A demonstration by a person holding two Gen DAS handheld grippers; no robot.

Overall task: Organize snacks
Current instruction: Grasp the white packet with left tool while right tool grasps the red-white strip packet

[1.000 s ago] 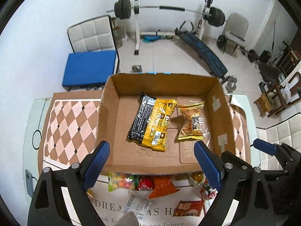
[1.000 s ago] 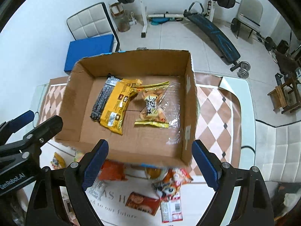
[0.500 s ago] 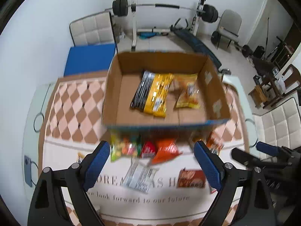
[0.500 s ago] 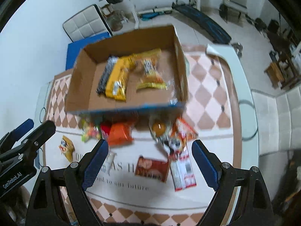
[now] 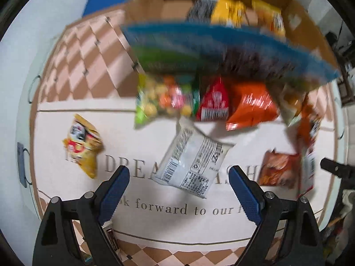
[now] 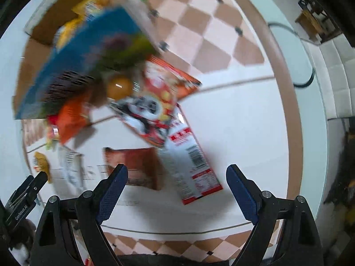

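The cardboard box [image 5: 310,28] stands at the far side of the table, with a yellow-black packet [image 5: 224,11] and an orange packet [image 5: 269,18] inside; it also shows in the right wrist view [image 6: 84,44]. Several snack packets lie in front of it. My left gripper [image 5: 178,185] is open and empty, just above a white packet [image 5: 193,157]. My right gripper [image 6: 177,186] is open and empty, over a brown packet [image 6: 135,161] and a red-white packet [image 6: 190,166]. A red cartoon packet [image 6: 155,104] lies beyond. Both views are motion-blurred.
A yellow packet [image 5: 83,144] lies at left, a candy bag [image 5: 164,99], a red packet [image 5: 214,104] and an orange bag [image 5: 253,106] by the box front. A brown packet [image 5: 277,168] lies at right. The checkered tablecloth [image 6: 210,33] covers the table.
Both grippers have pulled back from the box and dropped low toward the packets on the cloth. The box now sits at the top of both views. Both stay open.
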